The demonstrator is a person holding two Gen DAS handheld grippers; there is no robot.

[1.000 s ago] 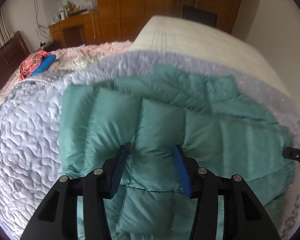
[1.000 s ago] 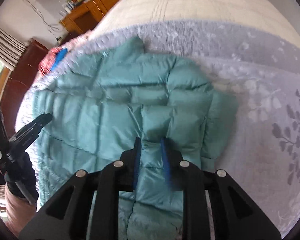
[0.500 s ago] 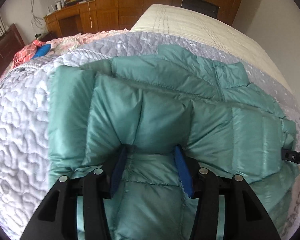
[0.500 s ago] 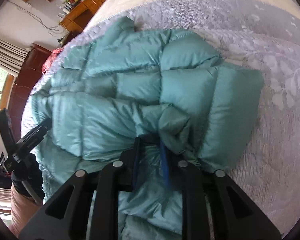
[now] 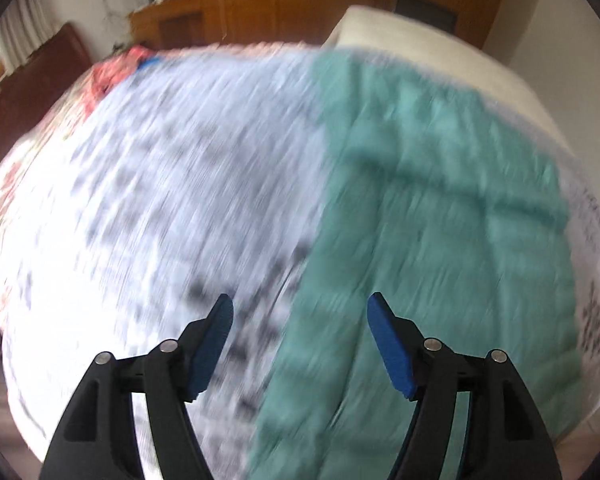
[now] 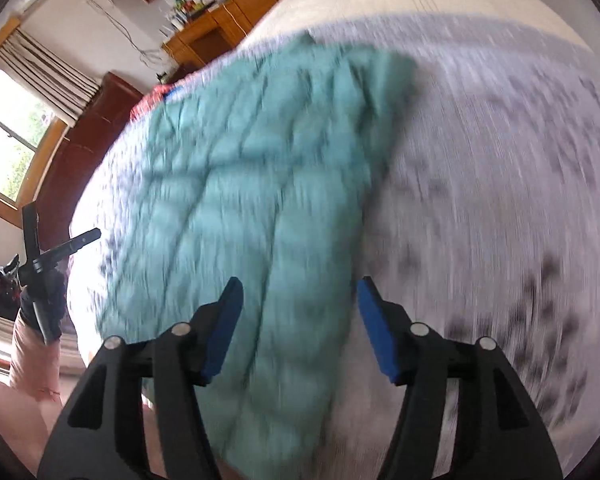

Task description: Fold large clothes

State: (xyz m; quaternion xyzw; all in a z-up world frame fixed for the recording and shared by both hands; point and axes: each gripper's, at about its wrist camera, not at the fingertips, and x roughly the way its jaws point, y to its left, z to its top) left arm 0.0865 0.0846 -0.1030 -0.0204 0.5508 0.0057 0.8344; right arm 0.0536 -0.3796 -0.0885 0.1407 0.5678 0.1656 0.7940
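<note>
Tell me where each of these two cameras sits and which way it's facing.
Left wrist: rides the left gripper, facing over the bed; jaws open, teal jacket right of centre.
Right wrist: rides the right gripper, jaws open, jacket left of centre; the person's other hand shows at left.
Shared: the jacket on the grey quilt.

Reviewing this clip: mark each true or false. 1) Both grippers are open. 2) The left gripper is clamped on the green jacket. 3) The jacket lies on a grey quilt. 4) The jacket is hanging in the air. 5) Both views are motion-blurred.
1) True: the left gripper and the right gripper both have their jaws spread, nothing between them.
2) False: it holds nothing; the green jacket lies beyond it.
3) True: it rests on the grey quilt.
4) False: it lies on the bed.
5) True.
</note>
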